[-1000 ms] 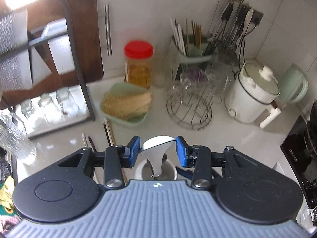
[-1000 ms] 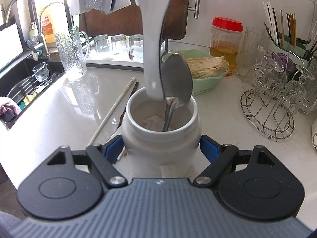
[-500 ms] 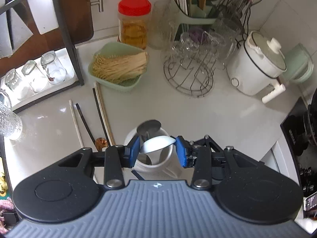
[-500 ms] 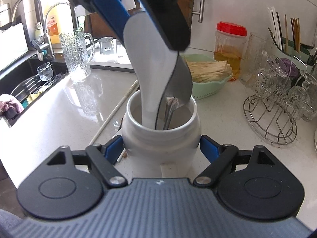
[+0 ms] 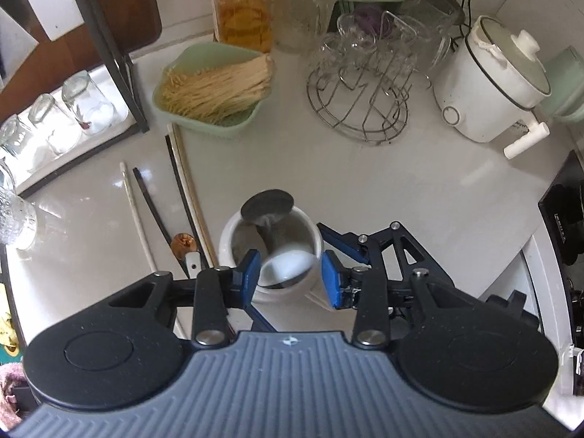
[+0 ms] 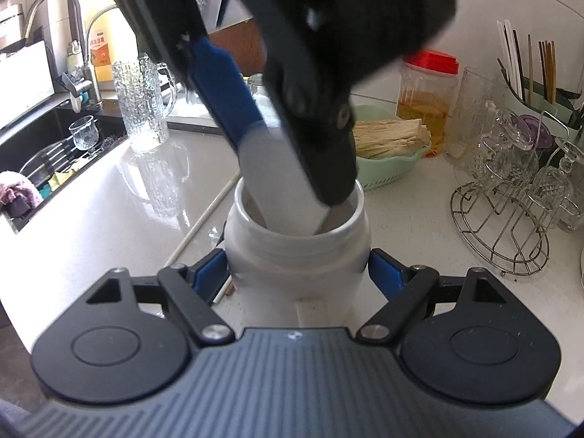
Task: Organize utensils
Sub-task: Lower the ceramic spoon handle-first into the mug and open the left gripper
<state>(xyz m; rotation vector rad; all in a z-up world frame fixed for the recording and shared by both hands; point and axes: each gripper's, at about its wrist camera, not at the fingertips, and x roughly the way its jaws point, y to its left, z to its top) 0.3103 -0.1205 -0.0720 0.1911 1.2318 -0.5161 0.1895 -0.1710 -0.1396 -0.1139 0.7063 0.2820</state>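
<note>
A white ceramic jar (image 6: 295, 252) stands on the counter, and my right gripper (image 6: 297, 272) is shut on its body. My left gripper (image 5: 292, 273) is directly above the jar (image 5: 314, 244), its fingers (image 6: 226, 84) slightly parted around a white spoon (image 6: 277, 179) that reaches down into the jar's mouth. The spoon's white end (image 5: 288, 264) shows between the blue pads. A metal spoon (image 5: 268, 202) stands in the jar, bowl up. Several chopsticks (image 5: 182, 182) and a wooden spoon (image 5: 183, 242) lie on the counter left of the jar.
A green basket of noodles (image 5: 215, 87), a red-lidded jar (image 5: 242, 3), a wire glass rack (image 5: 359, 95) and a white cooker (image 5: 489, 84) stand behind. A chopstick holder (image 6: 529, 76) is at the back right. The sink (image 6: 43, 153) lies left, with a glass mug (image 6: 140, 109) beside it.
My left gripper has come down with the white spoon, lowering it deep into the jar, and its jaws have opened a little. My right gripper has kept hold of the jar.
</note>
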